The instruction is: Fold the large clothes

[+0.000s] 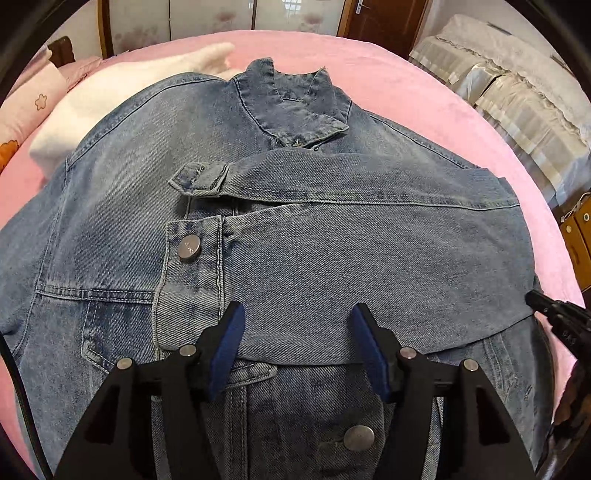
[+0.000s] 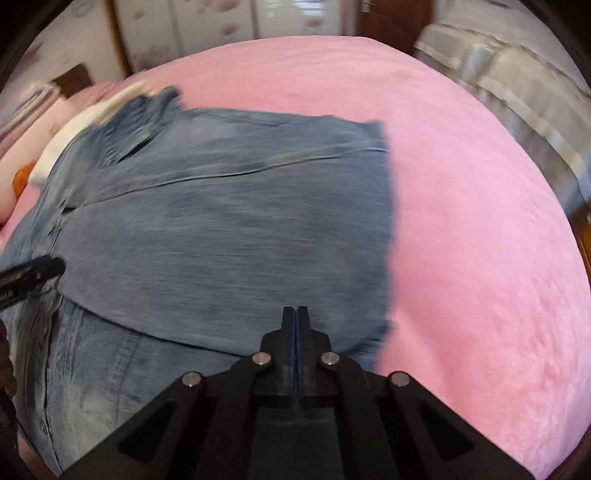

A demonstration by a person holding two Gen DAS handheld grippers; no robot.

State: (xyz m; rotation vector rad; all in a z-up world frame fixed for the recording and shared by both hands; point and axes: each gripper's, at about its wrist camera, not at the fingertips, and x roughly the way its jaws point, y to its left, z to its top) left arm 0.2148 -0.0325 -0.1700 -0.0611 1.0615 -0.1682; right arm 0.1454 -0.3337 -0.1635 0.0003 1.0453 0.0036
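A blue denim jacket (image 1: 295, 240) lies front up on the pink bed (image 1: 424, 92), collar at the far end, both sleeves folded across its chest with the cuffs near the middle. Just above the lower sleeve hovers my left gripper (image 1: 297, 325), open with nothing between its blue pads. The tip of my right gripper (image 1: 554, 314) shows at the jacket's right edge. In the blurred right wrist view, my right gripper (image 2: 295, 312) is shut, pads pressed together, over the jacket (image 2: 221, 229) near its right edge; no cloth shows between them. The left gripper's tip (image 2: 33, 275) pokes in from the left.
A white folded cloth (image 1: 110, 99) lies beyond the jacket's left shoulder, next to a pink flowered pillow (image 1: 33, 107). Bare pink bedspread (image 2: 480, 240) stretches to the jacket's right. A cream-covered sofa (image 1: 517, 92) stands past the bed's right side, and wardrobe doors (image 1: 210, 14) behind.
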